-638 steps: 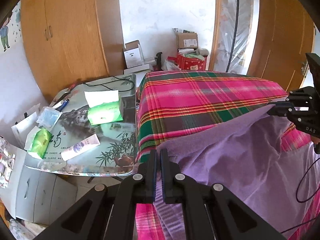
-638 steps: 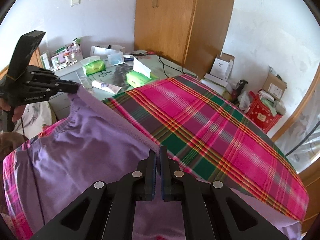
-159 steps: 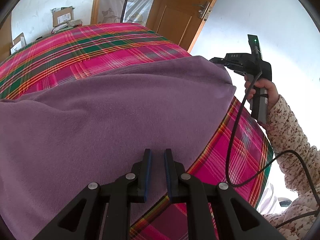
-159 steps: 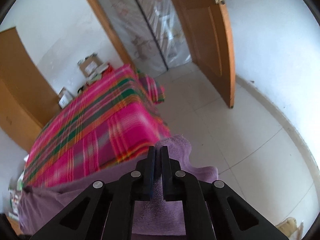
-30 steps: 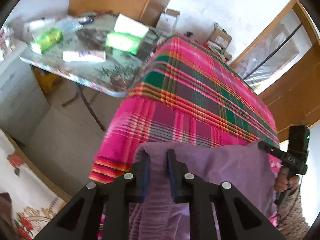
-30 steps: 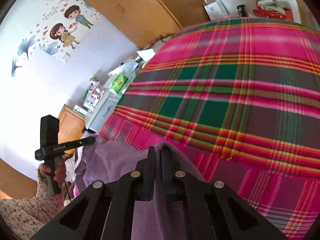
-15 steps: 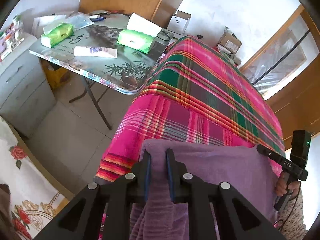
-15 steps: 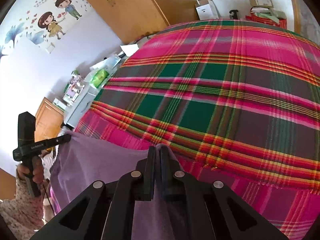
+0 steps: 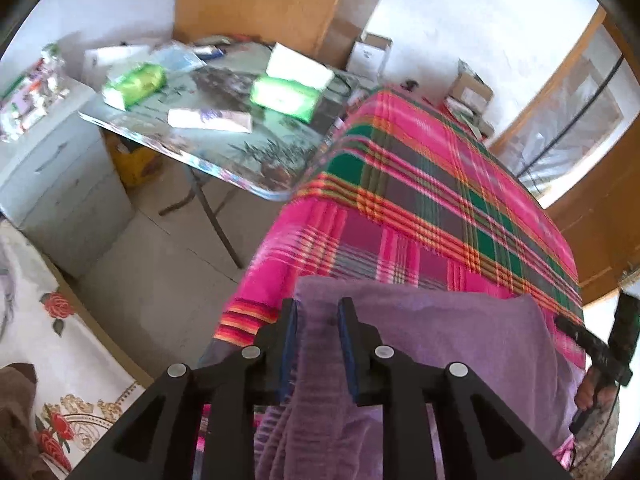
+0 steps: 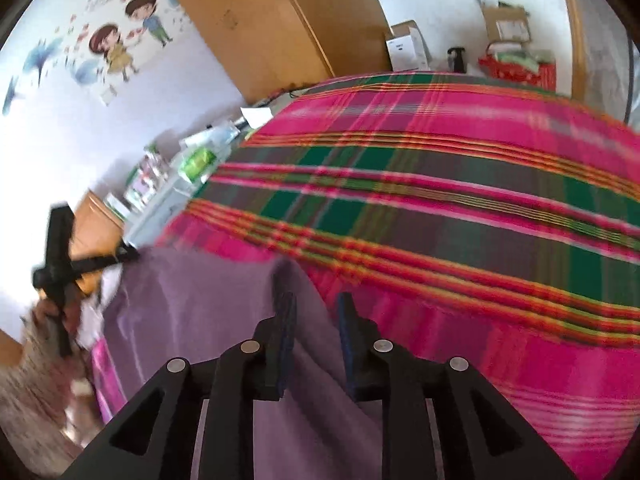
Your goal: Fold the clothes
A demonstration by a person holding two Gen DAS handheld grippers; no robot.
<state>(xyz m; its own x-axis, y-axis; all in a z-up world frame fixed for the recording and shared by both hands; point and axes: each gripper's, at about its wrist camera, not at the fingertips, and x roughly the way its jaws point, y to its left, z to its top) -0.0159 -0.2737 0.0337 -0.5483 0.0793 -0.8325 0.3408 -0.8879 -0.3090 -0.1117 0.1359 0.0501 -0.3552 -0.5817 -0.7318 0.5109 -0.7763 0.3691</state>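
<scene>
A purple fleece garment (image 9: 452,332) lies folded at the near end of a bed with a pink and green plaid cover (image 9: 432,208). My left gripper (image 9: 318,308) has its jaws parted around the garment's left corner, the cloth slack between them. My right gripper (image 10: 314,304) is also parted around the garment's (image 10: 192,304) other corner. Each gripper shows in the other's view: the right one (image 9: 576,332) at the far right, the left one (image 10: 120,258) at the far left, both at the garment's edge.
A glass-topped side table (image 9: 224,160) with green tissue packs (image 9: 286,96) and a tube stands left of the bed. A grey cabinet (image 9: 60,184) is beside it. A wooden wardrobe (image 10: 280,20) and cardboard boxes (image 10: 506,20) are behind the bed.
Both grippers have opened from shut on the garment's corners. The garment has come down onto the near end of the bed, and both views have dropped slightly.
</scene>
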